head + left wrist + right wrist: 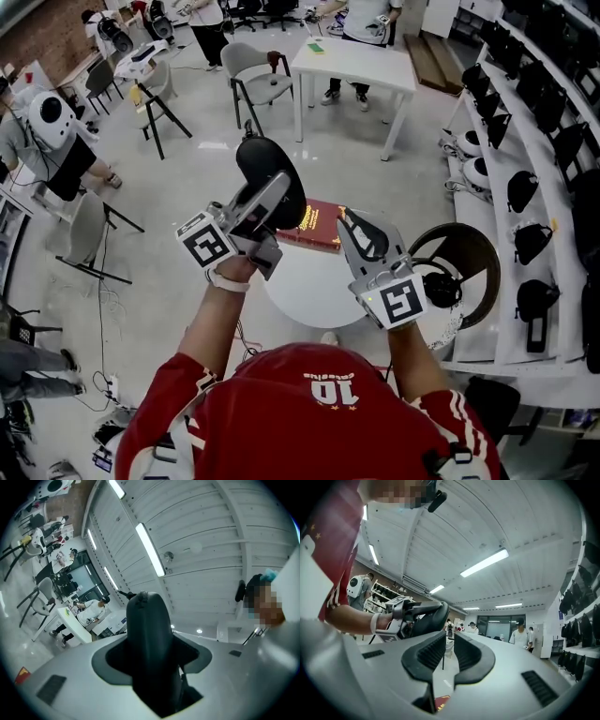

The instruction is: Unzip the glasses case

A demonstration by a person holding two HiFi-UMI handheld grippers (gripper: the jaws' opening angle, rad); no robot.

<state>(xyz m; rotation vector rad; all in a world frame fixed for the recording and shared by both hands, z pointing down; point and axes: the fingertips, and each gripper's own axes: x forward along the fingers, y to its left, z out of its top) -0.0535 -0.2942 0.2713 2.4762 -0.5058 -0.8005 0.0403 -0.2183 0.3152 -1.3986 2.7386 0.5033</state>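
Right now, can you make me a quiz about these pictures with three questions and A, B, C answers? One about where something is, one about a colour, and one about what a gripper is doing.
1. Where is the glasses case?
A. lying on the floor
B. up in the left gripper
C. on a wall shelf

2. What colour is the book on the round table?
A. red
B. green
C. yellow

3. How is the right gripper?
A. clamped on the book
B. clamped on the glasses case
C. empty, with its jaws a little apart

Answers:
1 B: the black glasses case stands between the left gripper's jaws, lifted above the round table.
2 A: the book's cover is dark red.
3 C: the right gripper view shows a narrow gap between its jaws with nothing in it.
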